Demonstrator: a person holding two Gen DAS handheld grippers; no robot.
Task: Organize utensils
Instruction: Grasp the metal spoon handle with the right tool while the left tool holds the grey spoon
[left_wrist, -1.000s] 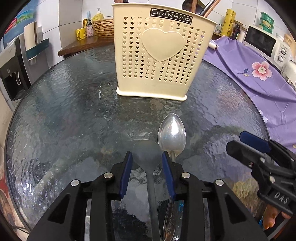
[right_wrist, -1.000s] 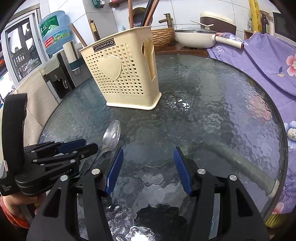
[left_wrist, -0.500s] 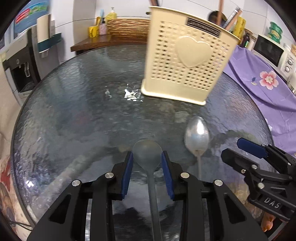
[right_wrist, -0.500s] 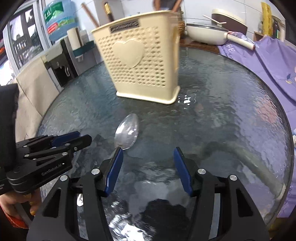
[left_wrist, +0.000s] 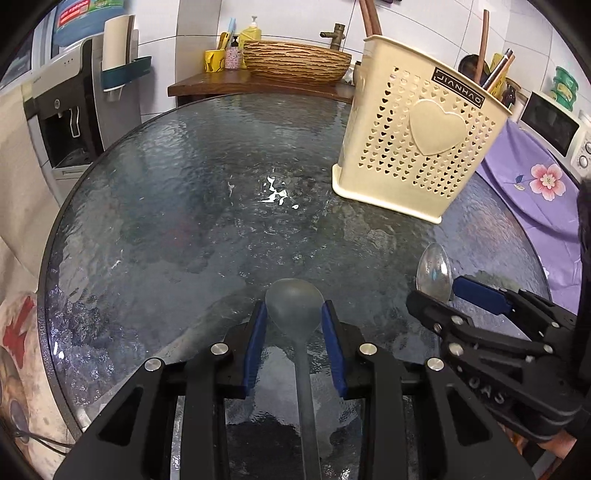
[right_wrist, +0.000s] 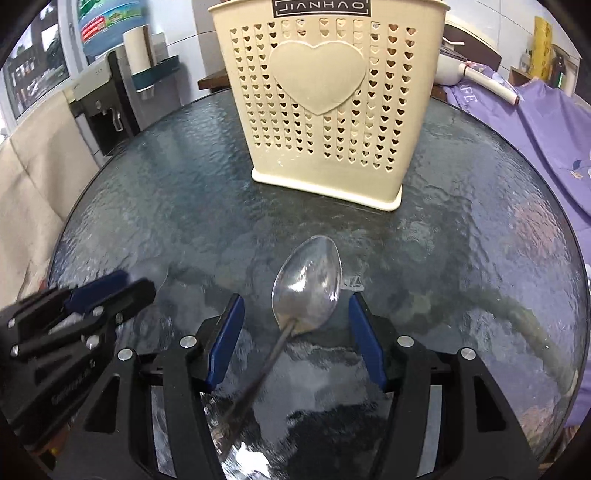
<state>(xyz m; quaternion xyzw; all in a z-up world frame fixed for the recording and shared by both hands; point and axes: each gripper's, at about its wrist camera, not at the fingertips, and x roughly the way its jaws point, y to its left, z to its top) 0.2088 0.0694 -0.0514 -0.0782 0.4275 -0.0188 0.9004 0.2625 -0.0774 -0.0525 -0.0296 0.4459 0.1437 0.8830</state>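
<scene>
A translucent grey spoon (left_wrist: 293, 306) sits with its bowl between the blue pads of my left gripper (left_wrist: 293, 325), which is shut on it just above the glass table (left_wrist: 184, 203). From the right wrist view, the left gripper (right_wrist: 136, 282) is low on the left. A metal spoon (right_wrist: 306, 284) lies on the glass with its bowl toward the cream utensil holder (right_wrist: 325, 110). My right gripper (right_wrist: 295, 314) stands open around the spoon's neck, pads well clear of it. In the left wrist view, the right gripper (left_wrist: 436, 295) covers part of the metal spoon (left_wrist: 432, 269). The holder (left_wrist: 417, 147) holds several upright handles.
The round table's dark rim runs close on the left and front. A purple flowered cloth (left_wrist: 535, 184) lies to the right, with a microwave (left_wrist: 554, 129) behind it. A water dispenser (left_wrist: 66, 122) stands on the left, and a wicker basket (left_wrist: 295, 61) rests on a wooden shelf at the back.
The left gripper carried the grey spoon leftward, away from the metal spoon. The right gripper moved left and toward the holder, bringing the metal spoon between its open jaws.
</scene>
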